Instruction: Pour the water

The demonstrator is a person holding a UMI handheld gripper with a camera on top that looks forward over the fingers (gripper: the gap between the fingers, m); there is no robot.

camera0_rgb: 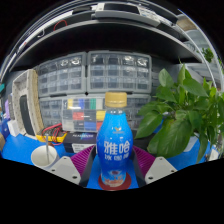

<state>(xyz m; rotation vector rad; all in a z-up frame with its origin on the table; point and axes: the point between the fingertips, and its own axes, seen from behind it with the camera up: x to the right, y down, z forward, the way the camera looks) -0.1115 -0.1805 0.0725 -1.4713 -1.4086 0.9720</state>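
Observation:
A blue plastic bottle [116, 145] with a yellow cap and white lettering stands upright between my fingers, its base low over the blue tabletop [20, 150]. My gripper [115, 162] is shut on it: the purple pads [87, 160] meet the bottle's sides on the left and right. A white cup [44, 155] sits on the table to the left of the left finger, close to it. I cannot tell whether the bottle's base touches the table.
A leafy green plant [185, 110] stands just right of the bottle. Clear plastic drawer units [90, 80] line the back of the table. Small coloured items [55, 135] lie behind the cup, and a white upright object [25, 100] stands at far left.

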